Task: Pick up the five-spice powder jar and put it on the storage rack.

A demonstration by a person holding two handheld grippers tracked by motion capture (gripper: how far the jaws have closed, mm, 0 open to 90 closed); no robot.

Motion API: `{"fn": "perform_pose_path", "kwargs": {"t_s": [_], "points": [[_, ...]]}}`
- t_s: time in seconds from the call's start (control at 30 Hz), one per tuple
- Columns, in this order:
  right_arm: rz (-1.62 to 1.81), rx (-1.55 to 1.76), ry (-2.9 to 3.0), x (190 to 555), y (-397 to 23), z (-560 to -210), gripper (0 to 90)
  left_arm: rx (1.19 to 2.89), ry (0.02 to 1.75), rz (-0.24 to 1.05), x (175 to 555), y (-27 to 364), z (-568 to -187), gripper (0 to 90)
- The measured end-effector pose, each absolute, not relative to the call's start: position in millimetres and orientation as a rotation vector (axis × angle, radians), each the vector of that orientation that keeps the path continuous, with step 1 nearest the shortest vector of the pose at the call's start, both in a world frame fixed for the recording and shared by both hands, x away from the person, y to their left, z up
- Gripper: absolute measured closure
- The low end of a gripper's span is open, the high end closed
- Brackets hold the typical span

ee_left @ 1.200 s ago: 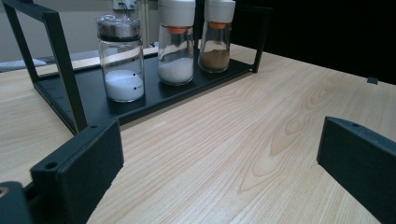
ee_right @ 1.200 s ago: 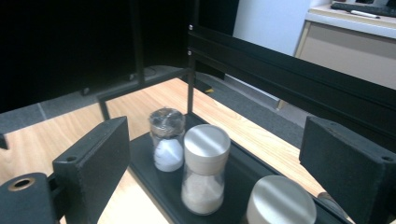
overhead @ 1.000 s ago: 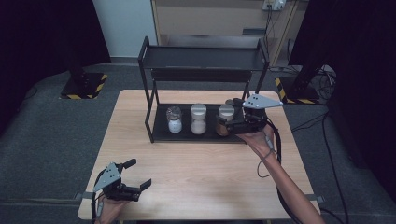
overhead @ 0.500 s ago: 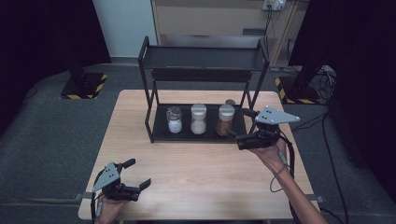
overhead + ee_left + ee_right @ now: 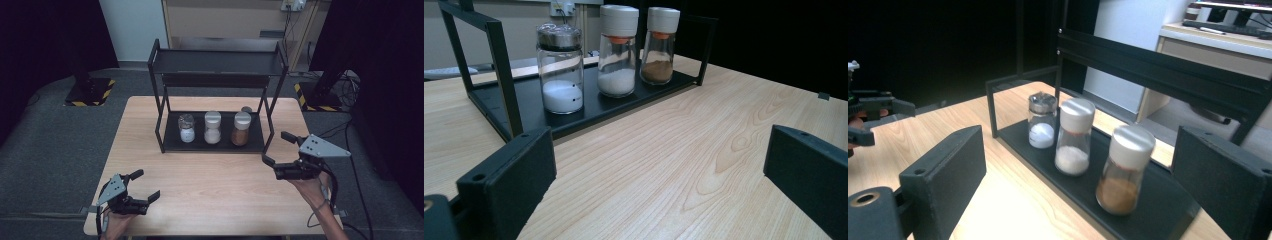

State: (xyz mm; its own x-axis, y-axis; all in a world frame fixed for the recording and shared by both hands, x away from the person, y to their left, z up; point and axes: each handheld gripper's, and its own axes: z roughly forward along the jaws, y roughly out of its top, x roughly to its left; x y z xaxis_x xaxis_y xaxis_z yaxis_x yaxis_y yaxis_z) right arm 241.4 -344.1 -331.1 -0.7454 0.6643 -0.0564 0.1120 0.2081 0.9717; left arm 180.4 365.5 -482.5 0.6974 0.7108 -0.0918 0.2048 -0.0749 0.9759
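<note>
A black two-tier rack [image 5: 217,62] stands at the back of the wooden table [image 5: 215,200]. Its lower shelf holds a metal-lidded jar of white powder [image 5: 186,128], a white-capped jar of white grains [image 5: 212,127] and a white-capped jar of brown spice [image 5: 241,129]. My right gripper [image 5: 277,148] hovers open and empty just right of the rack's front corner. Its own view faces the brown jar [image 5: 1124,170] and its neighbours [image 5: 1074,136] across a gap. My left gripper [image 5: 146,185] rests open near the front left edge, looking at the jars [image 5: 618,50] from afar.
A wooden cabinet [image 5: 225,20] stands behind the table, with dark curtains on both sides. Hazard-striped stand bases [image 5: 90,92] sit on the grey floor. Bare tabletop stretches between the two grippers in front of the rack. The rack's top shelf is bare.
My right gripper has let go of the brown spice jar on the lower shelf and drawn back to the right and towards the person. The left gripper has stayed put.
</note>
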Motion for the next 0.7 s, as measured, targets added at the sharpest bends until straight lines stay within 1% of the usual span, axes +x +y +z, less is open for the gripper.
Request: {"fn": "perform_pose_path", "kwargs": {"t_s": [0.4, 0.7], "points": [[1.514, 0.786, 1.968, 206, -369, -367, 7.7, 1.613, 0.759, 0.495, 179, 367, -484, 0.0], [1.492, 0.856, 1.967, 195, -382, -395, 7.7, 1.614, 0.758, 0.494, 179, 367, -484, 0.0]]}}
